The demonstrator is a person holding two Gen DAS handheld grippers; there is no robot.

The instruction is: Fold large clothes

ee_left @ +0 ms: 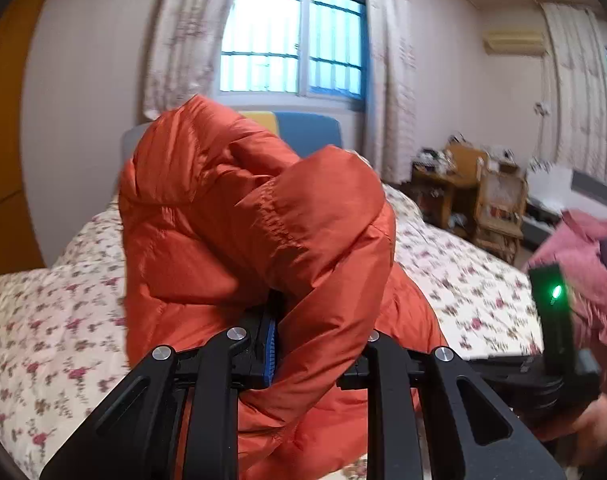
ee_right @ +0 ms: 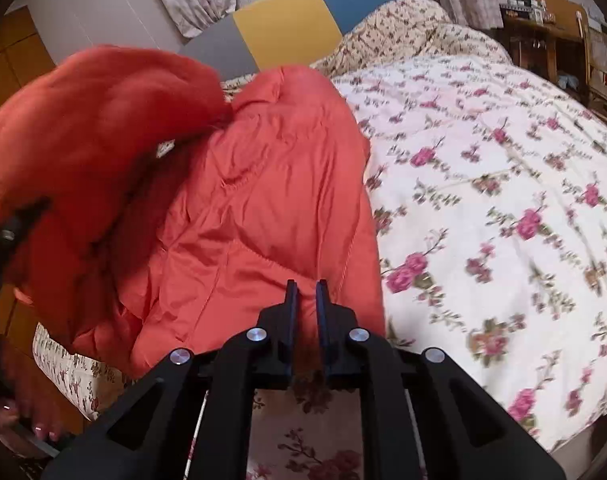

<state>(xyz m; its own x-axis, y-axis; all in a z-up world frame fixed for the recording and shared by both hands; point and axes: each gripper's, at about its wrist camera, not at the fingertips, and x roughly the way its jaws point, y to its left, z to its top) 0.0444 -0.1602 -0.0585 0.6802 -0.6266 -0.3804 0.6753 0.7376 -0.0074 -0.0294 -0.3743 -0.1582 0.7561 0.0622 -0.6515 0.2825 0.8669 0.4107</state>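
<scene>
The left tool [ee_left: 303, 344] grips a raised fold of the orange puffer jacket [ee_left: 231, 216]; the right tool [ee_right: 305, 300] hangs slightly open over the jacket's near edge on the floral bed [ee_right: 483, 184].

Orange jacket [ee_right: 263, 184], rose-print bedspread [ee_right: 483, 200], seemingly yellow-blue headboard [ee_right: 287, 28]

floral bedspread [ee_right: 503, 184] | window [ee_left: 291, 36] | curtains [ee_left: 387, 60] | wooden shelves [ee_left: 467, 196]

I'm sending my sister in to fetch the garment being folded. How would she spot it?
Go to the bed with the rose-print quilt, below the yellow and blue headboard. On its left side lies the puffy orange jacket, partly lifted by the left gripper. It is the only plain, shiny, quilted orange thing there.
</scene>
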